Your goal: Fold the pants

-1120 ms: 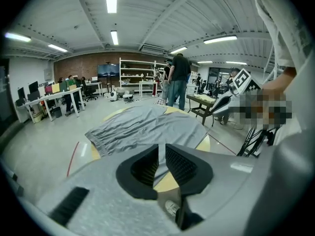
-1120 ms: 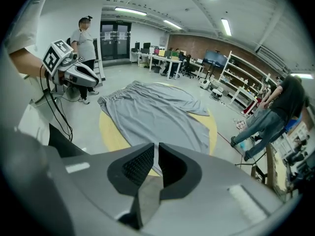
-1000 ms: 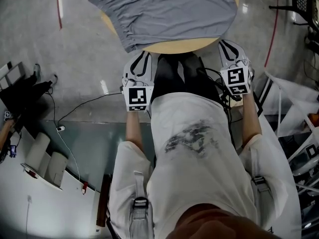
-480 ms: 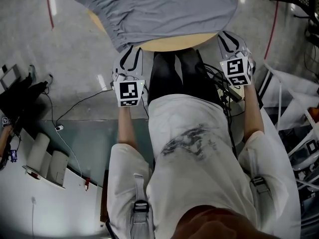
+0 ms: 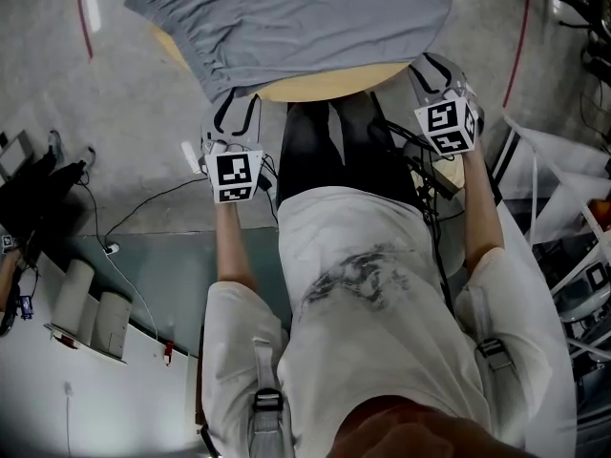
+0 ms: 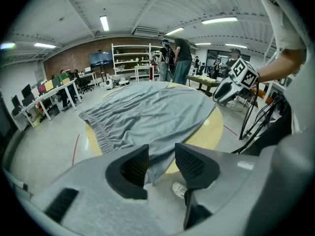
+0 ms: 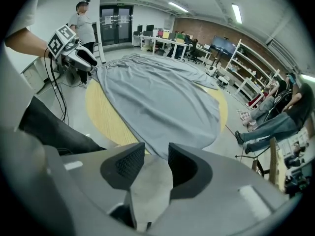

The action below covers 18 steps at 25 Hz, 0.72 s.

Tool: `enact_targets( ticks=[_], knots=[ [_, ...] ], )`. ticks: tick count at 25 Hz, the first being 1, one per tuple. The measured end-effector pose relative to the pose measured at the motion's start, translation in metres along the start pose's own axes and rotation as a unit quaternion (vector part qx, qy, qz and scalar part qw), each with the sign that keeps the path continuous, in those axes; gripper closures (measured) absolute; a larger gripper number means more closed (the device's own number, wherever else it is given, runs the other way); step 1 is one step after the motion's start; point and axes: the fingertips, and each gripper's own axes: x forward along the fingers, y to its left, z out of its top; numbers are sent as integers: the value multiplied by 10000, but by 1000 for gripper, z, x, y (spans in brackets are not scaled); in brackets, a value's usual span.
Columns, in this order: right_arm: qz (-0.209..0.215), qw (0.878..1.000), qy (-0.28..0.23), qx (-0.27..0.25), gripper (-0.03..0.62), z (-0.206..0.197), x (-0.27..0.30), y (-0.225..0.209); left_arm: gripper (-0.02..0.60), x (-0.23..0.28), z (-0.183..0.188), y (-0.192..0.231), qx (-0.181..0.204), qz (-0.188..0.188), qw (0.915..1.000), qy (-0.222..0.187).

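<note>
**Both grippers open at the near rim of the table, pants spread out on top**

The grey pants [image 5: 305,17] lie spread over a round yellow table [image 5: 329,86] and cover most of it. A crescent of bare tabletop shows on the side nearest the person. The gathered waistband [image 5: 196,55] runs along the left edge in the head view, and there the cloth hangs over the rim.

The person stands close to the table in a white T-shirt [image 5: 372,284] and dark trousers [image 5: 334,151], with one gripper on each side of the body. Both grippers point down and forward toward the near rim.

The left gripper [image 6: 161,154] has its jaws apart, and they have just been opening. In the left gripper view, the drooping corner of the pants by the waistband shows in the gap between the two black pads. Neither pad presses on it. Whether the cloth hangs right between the pads or just beyond them cannot be told.

The right gripper [image 7: 156,151] also has its jaws apart and has just been opening. Its gap shows floor, with the near edge of the pants just past the tips. The cloth touches neither pad.

Each gripper's camera catches the other gripper across the table, at the far side of the spread cloth. A cable [image 5: 153,201] trails over the floor to the person's left.
</note>
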Motion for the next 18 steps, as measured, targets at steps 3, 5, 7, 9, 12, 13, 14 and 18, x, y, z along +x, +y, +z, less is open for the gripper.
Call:
enact_targets(
  ticks=[3,5,7,9,12,13,14,18],
  knots=[
    [34,10000,8,39,417,-4,7,-4,391,6,-7,-1,3,14,10000,98],
    [95,9999,-14,86,391,-5,12,-6,379,9,-11,0,-11,37,9999,143],
    [164,9998,-36,107,372,-6,17,-6,370,12,-13,3,-30,72,9998,163],
    [235,9996,-68,164,364,-6,18,-7,363,13,-15,6,-58,107,9998,169],
    [293,9992,-135,225,347,-7,17,-11,353,15,-17,9,-52,159,9996,210],
    [293,9993,-139,185,350,-7,17,-12,346,15,-16,8,-22,164,9996,228],
    [290,9994,-133,113,352,-7,16,-12,338,16,-16,8,21,169,9995,249],
    [346,9993,-122,-105,353,-2,19,-8,311,19,-23,12,138,211,9990,377]
  ],
)
